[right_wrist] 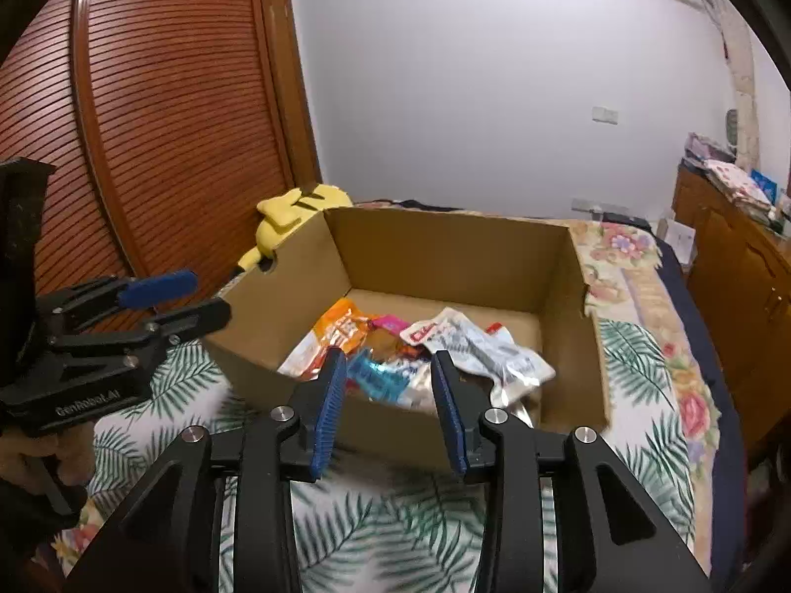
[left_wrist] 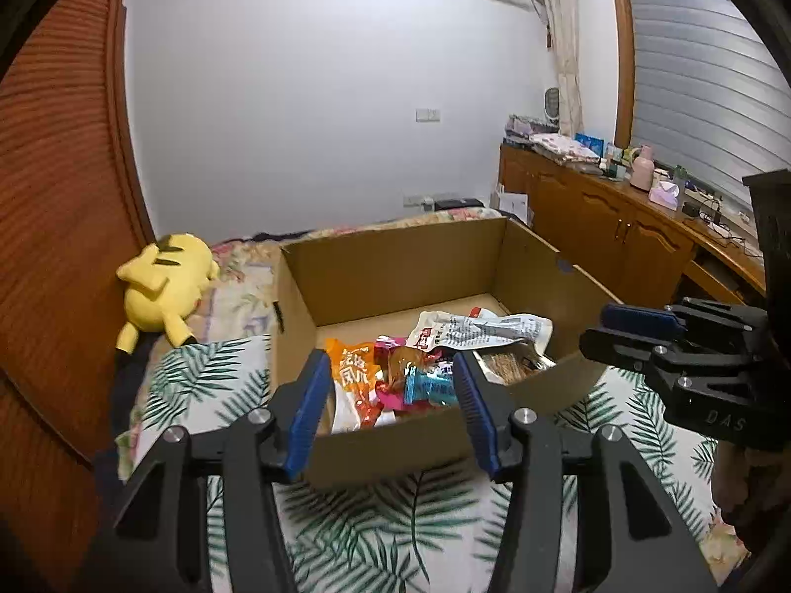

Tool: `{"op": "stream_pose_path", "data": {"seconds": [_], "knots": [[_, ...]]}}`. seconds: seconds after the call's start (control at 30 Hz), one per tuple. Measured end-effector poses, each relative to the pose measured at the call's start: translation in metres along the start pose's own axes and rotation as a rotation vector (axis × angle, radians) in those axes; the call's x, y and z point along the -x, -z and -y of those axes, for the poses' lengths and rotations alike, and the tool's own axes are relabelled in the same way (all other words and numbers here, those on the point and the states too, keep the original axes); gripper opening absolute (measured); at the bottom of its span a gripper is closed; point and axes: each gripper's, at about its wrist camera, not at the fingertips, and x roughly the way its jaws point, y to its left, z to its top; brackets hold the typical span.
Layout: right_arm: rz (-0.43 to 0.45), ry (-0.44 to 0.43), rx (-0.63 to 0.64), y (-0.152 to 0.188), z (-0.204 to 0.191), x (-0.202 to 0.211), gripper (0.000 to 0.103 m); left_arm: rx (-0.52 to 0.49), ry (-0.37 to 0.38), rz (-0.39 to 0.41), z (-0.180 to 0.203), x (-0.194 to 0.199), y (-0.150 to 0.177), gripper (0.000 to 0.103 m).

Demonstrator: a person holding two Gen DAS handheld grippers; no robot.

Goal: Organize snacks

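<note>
The left tool (left_wrist: 390, 370) has its two blue-padded fingers (left_wrist: 309, 410) spread apart, nothing between them, and hangs just before the near wall of an open cardboard box (left_wrist: 395, 440). The right tool (right_wrist: 388, 370) is likewise spread and empty, positioned at the same near wall, its fingers (right_wrist: 329, 405) framing the box contents. Each tool appears in the other's view: the right tool (left_wrist: 642, 331) lies to the right of the left tool, beside the box's right corner, and the left tool (right_wrist: 163, 296) lies to the left of the right tool, beside the box's left corner. Directly ahead of both tools, inside the box, the snacks form a loose pile against the near wall: an orange packet (left_wrist: 353, 370) at the left, a pink wrapper (left_wrist: 388, 346) just beyond it, a blue-and-white wrapper (left_wrist: 430, 388) closest to the tools, and a crumpled white-and-silver bag (left_wrist: 484, 328) at the right. The far half of the box floor shows bare cardboard. The box rests on a bed covered by a palm-leaf print cloth (left_wrist: 375, 533), which extends beneath both tools. Beyond the box at the left, a yellow plush toy (left_wrist: 163, 286) lies on the bed against a slatted wooden wardrobe door (left_wrist: 59, 197). To the far right stands a wooden cabinet (left_wrist: 593, 227) carrying assorted small items.
</note>
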Motion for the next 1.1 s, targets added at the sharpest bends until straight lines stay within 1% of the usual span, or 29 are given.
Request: {"op": "stream_pose_path", "data": {"seconds": [0.17,0.27,0.37,0.43,0.47,0.5,0.53,0.57,0.6,0.67,0.73,0.9,1.1], "knots": [[0.025,0.018,-0.008,0.017,-0.009,0.031,0.039,-0.002,-0.023,0.034,0.010,0.036,0.011,0.053],[0.040,0.040,-0.002,0.024,-0.014,0.045,0.044,-0.002,-0.046,0.050,0.014,0.054,0.021,0.053],[0.063,0.076,0.002,0.033,-0.018,0.062,0.058,0.013,-0.056,0.061,0.017,0.068,0.029,0.054],[0.081,0.097,0.000,0.038,-0.021,0.071,0.070,0.023,-0.063,0.067,0.019,0.076,0.033,0.057],[0.087,0.101,-0.003,0.040,-0.022,0.076,0.073,0.026,-0.066,0.077,0.019,0.081,0.035,0.065],[0.091,0.104,-0.006,0.042,-0.023,0.079,0.078,0.027,-0.065,0.087,0.019,0.084,0.037,0.072],[0.099,0.110,-0.010,0.045,-0.024,0.084,0.084,0.028,-0.064,0.098,0.019,0.089,0.039,0.073],[0.104,0.113,-0.013,0.047,-0.024,0.087,0.087,0.028,-0.069,0.106,0.019,0.093,0.041,0.075],[0.112,0.118,-0.017,0.050,-0.025,0.091,0.093,0.030,-0.071,0.109,0.020,0.096,0.042,0.079],[0.124,0.128,-0.020,0.054,-0.027,0.097,0.096,0.032,-0.073,0.120,0.021,0.101,0.047,0.083],[0.129,0.133,-0.026,0.057,-0.028,0.100,0.103,0.027,-0.089,0.131,0.023,0.107,0.052,0.088],[0.138,0.165,-0.030,0.064,-0.033,0.106,0.103,0.038,-0.095,0.152,0.028,0.119,0.060,0.095],[0.152,0.198,-0.041,0.073,-0.035,0.116,0.103,0.046,-0.109,0.162,0.035,0.129,0.070,0.096]]}}
